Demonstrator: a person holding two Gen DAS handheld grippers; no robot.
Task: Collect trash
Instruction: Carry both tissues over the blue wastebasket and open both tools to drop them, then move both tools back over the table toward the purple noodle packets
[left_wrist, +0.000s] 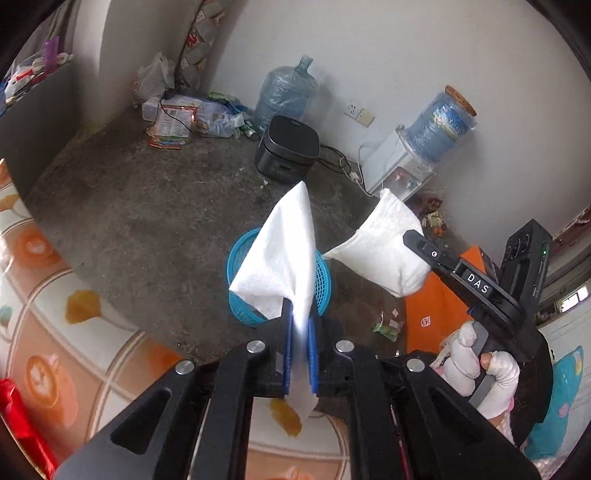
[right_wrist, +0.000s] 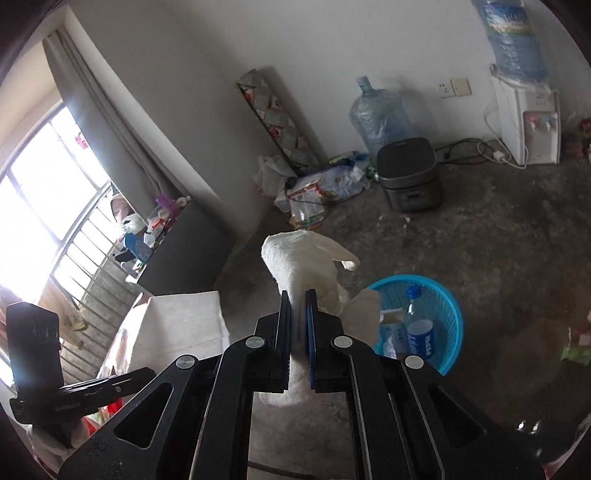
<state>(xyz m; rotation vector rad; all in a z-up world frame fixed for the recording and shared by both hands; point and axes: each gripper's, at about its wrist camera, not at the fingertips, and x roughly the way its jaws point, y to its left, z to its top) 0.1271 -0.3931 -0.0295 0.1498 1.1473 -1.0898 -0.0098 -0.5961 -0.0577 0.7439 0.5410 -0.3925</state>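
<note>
Left gripper (left_wrist: 301, 325) and right gripper (right_wrist: 297, 306) each clench a white tissue (left_wrist: 280, 254), long axes pointing forward-upward above the blue basket (right_wrist: 448, 317).

Left gripper (left_wrist: 301, 332) fingers clamped together, right gripper (right_wrist: 297, 314) fingers likewise clamped, both raised.

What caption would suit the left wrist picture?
Left gripper pinches a white tissue above the blue basket.

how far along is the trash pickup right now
Done: a plastic bottle already lies in the blue basket. In hand: both the left tongs and right tongs grip white tissues above it. Left: releasing them, plus a green wrapper on the floor.
</note>
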